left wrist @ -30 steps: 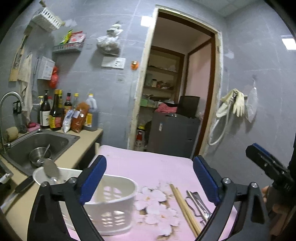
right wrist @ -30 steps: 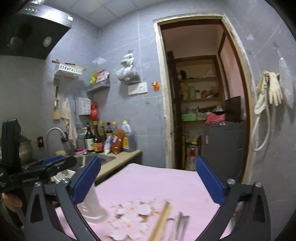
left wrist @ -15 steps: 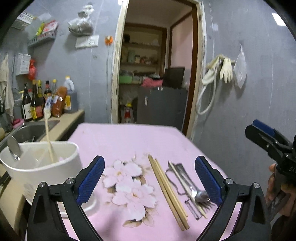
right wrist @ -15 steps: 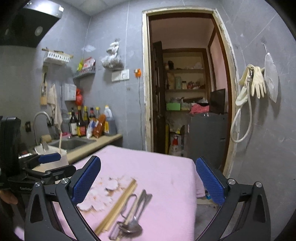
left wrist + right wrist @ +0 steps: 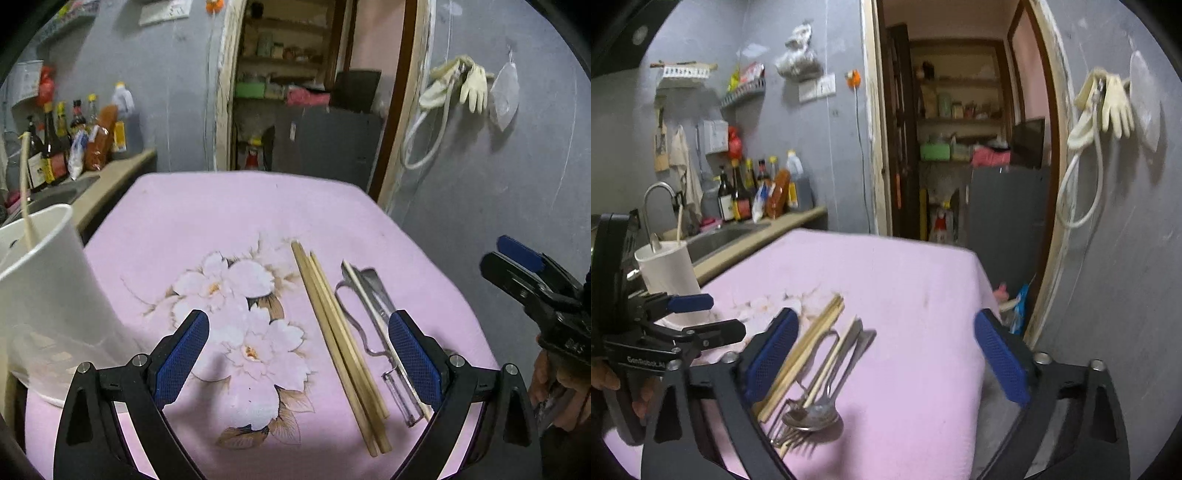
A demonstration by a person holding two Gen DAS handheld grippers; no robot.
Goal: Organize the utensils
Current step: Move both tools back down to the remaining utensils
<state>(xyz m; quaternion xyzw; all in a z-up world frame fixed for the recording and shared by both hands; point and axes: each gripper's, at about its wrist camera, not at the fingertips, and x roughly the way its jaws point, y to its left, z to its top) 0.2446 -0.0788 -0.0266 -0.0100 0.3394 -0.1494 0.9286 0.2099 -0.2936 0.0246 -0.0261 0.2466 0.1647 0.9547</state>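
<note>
Utensils lie in a loose row on the pink flowered cloth (image 5: 229, 214) that covers the table: a bundle of wooden chopsticks (image 5: 340, 343) side by side, and just to their right a tangle of metal pieces, among them a peeler (image 5: 400, 397) and a single pale chopstick laid across them. They all point roughly the same way, away from the person, which I take to be a convenience, since a two-finger tool can close across each one from the near end. The white holder (image 5: 48, 295) stands at the left of the cloth, well apart from the row, with a pale stick already leaning inside it; that looks to be where the rest belong. The left gripper (image 5: 299, 354) hangs above the cloth with its blue pads spread wide and nothing between them, straddling the chopsticks in its own view. The right gripper (image 5: 882, 358) is likewise wide open and empty, low over the near ends. Its camera shows what the left one cannot: a spoon (image 5: 812, 413) bowl and fork (image 5: 786, 435) tines at the near end of the metal pile, and a spoon handle poking out of the holder. The left view alone shows the peeler blade and the flower print plainly.
</note>
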